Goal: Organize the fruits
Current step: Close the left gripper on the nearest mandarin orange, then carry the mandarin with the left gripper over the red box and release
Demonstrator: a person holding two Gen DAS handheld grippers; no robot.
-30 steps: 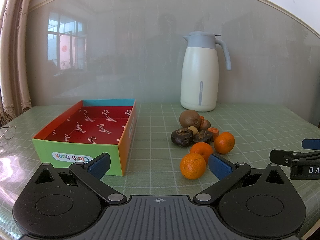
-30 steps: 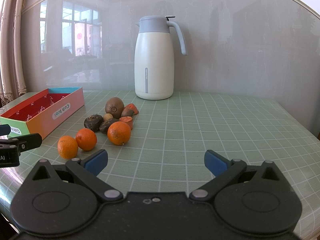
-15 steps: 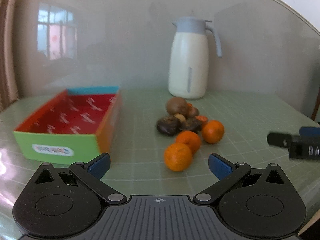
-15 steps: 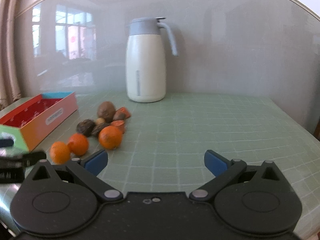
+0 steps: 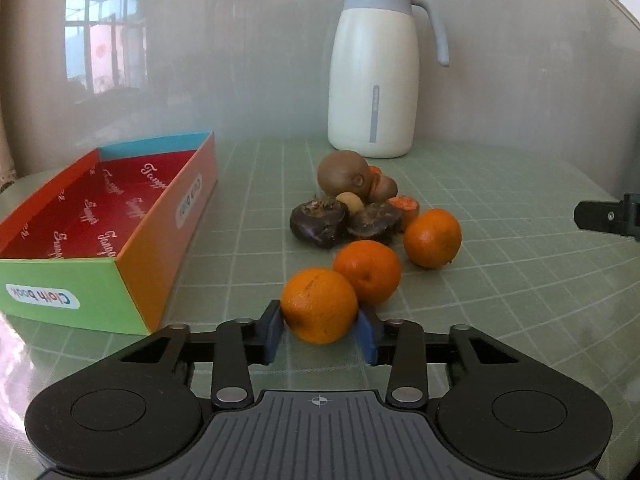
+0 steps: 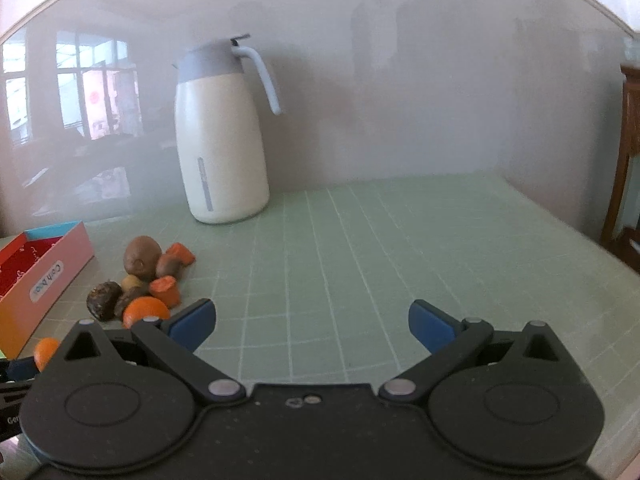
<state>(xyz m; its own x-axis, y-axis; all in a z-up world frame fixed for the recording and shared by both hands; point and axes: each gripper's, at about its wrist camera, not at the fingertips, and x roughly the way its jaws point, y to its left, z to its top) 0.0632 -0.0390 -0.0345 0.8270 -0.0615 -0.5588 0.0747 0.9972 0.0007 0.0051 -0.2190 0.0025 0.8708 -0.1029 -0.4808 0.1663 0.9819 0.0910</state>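
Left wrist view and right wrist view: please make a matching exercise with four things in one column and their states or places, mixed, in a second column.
Things:
1. left gripper
2. right gripper
3. jug
4. cardboard box

States or places:
A. open, nothing between its fingers
B. upright by the wall, behind the fruits
C. closed on the nearest orange
D. left of the fruits, no fruit visible in it

Pairs: 1-C, 2-A, 3-B, 4-D

A home dining spot: a tabletop [image 6: 400, 248] under a green checked cover, a white thermos jug [image 6: 220, 136] against the wall, loose fruit [image 5: 352, 216], and a wooden chair [image 6: 626, 152] alongside.
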